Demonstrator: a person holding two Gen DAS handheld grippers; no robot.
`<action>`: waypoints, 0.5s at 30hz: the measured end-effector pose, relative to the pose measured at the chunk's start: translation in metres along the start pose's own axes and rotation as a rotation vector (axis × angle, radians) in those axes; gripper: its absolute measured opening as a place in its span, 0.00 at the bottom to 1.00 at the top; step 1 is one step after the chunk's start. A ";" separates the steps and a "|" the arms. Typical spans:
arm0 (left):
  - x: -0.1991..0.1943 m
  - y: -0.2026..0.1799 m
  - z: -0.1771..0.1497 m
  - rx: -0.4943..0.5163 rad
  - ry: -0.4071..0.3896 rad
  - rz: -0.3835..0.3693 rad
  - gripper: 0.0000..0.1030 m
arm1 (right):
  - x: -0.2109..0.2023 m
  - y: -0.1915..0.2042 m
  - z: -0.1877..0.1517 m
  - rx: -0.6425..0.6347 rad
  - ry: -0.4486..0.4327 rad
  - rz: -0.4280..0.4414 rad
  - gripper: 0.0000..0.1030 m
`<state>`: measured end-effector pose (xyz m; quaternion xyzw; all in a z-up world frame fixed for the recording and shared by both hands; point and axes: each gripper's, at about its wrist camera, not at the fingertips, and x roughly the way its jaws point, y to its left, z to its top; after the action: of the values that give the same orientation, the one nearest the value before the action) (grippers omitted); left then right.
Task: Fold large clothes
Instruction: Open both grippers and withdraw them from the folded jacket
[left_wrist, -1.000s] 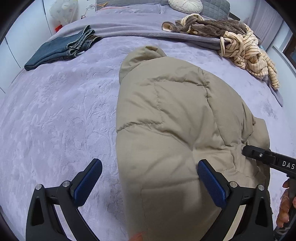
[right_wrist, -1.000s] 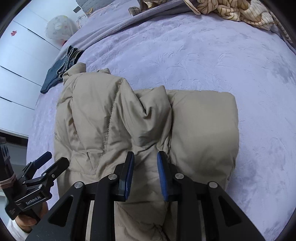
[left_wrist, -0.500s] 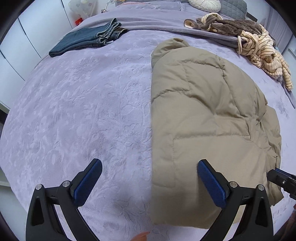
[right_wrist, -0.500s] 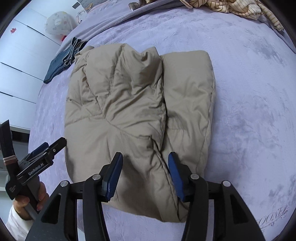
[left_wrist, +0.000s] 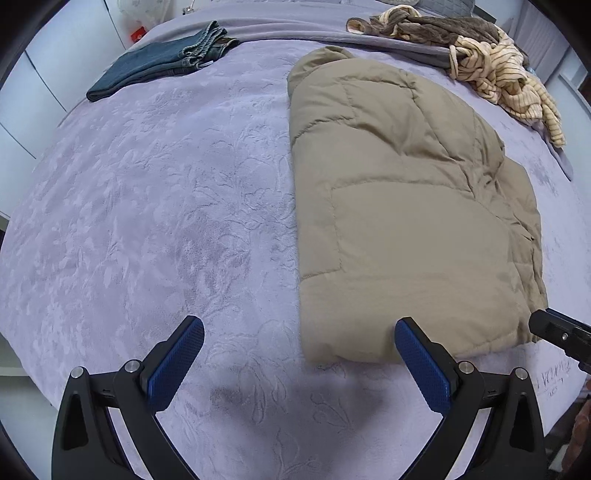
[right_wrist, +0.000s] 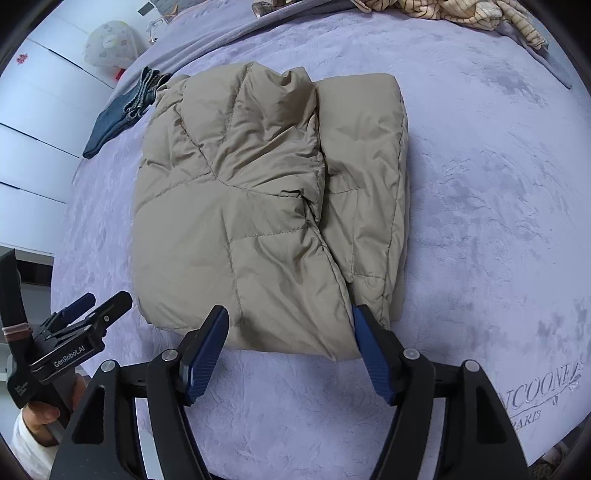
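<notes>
Lilac bed (left_wrist: 155, 206) — coat (left_wrist: 406, 206), jeans (left_wrist: 155, 66)

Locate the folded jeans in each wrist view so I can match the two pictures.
Left wrist view: the folded jeans lie at upper left, on the far side of the purple bedspread.
Right wrist view: the jeans are at left of centre, partly hidden behind the far corner of the beige puffer jacket.
Shared landmark: the puffer jacket, lying folded in both.

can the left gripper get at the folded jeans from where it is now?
Probably yes. The left gripper is open and empty, and only bare bedspread lies between it and the jeans at the far side. The jacket sits off to its right, out of that path.
</notes>
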<state>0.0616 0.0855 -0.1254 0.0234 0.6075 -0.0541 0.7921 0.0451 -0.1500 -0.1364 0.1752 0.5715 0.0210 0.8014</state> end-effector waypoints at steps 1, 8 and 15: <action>-0.002 -0.001 -0.002 0.009 0.000 -0.008 1.00 | -0.001 0.001 -0.003 0.005 -0.004 -0.004 0.71; -0.020 -0.005 -0.013 0.056 -0.018 -0.025 1.00 | -0.019 0.008 -0.027 0.040 -0.053 -0.034 0.77; -0.046 -0.007 -0.024 0.030 -0.065 -0.025 1.00 | -0.035 0.013 -0.046 0.003 -0.060 -0.048 0.78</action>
<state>0.0258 0.0840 -0.0875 0.0260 0.5806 -0.0738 0.8104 -0.0077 -0.1346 -0.1138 0.1634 0.5512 -0.0043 0.8182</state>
